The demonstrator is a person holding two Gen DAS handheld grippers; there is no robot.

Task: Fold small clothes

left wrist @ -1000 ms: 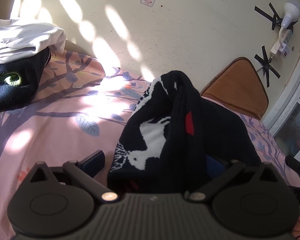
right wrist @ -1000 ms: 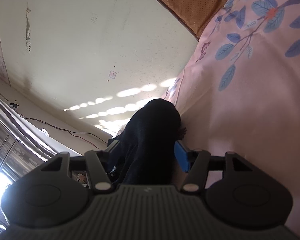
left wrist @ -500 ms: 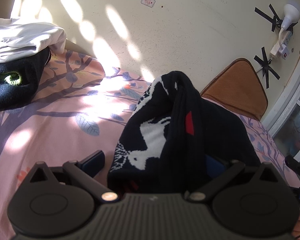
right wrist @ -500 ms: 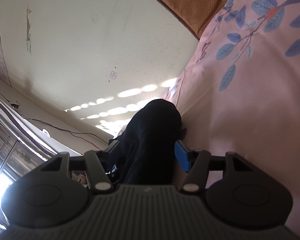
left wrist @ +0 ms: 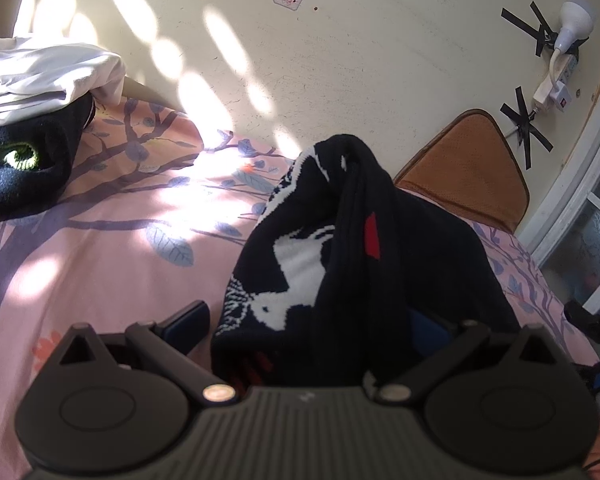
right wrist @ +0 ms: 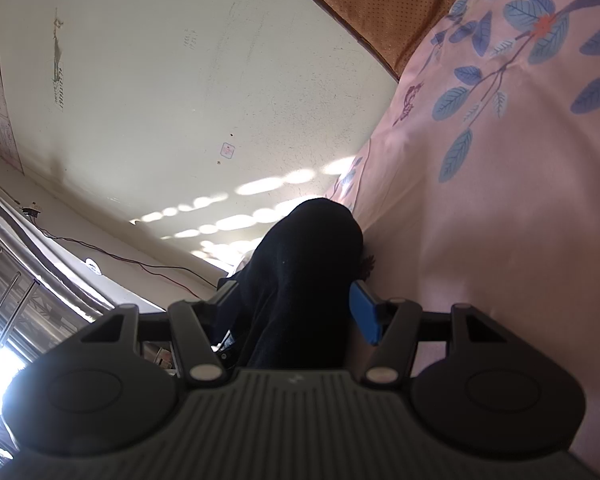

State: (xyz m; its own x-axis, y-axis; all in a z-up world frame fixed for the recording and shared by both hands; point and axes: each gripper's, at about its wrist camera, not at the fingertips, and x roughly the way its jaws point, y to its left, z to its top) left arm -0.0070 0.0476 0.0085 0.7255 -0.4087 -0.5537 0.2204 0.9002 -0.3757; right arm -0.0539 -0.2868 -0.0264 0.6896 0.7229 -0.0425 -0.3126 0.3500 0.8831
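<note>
Nothing has changed in the last moment. My left tongs [left wrist: 308,320] are still spread wide, with the dark sweater [left wrist: 340,248] bunched up between the two fingers. One blue pad [left wrist: 188,320] stands clear of the cloth on its side, so I cannot tell if I am really gripping it or if it just hangs over the tongs. My right tongs [right wrist: 296,308] are in the same spot too, fairly wide, with dark cloth [right wrist: 300,272] filling the gap. I cannot tell if they pinch it. Since nothing moved, I think the fold has not gone any further. The sweater is still a tall lump with the white bunny picture showing, not a flat neat shape.

The sweater sits on the pink bed [left wrist: 100,272], near the edge by the wall. In the far corner of the bed there is a pile with a white cloth [left wrist: 48,76] on top of a black fuzzy thing [left wrist: 24,164]. It is well apart from me. A brown cushion [left wrist: 468,160] leans just behind the sweater. It could get in the way if I spread the sweater toward the wall.
</note>
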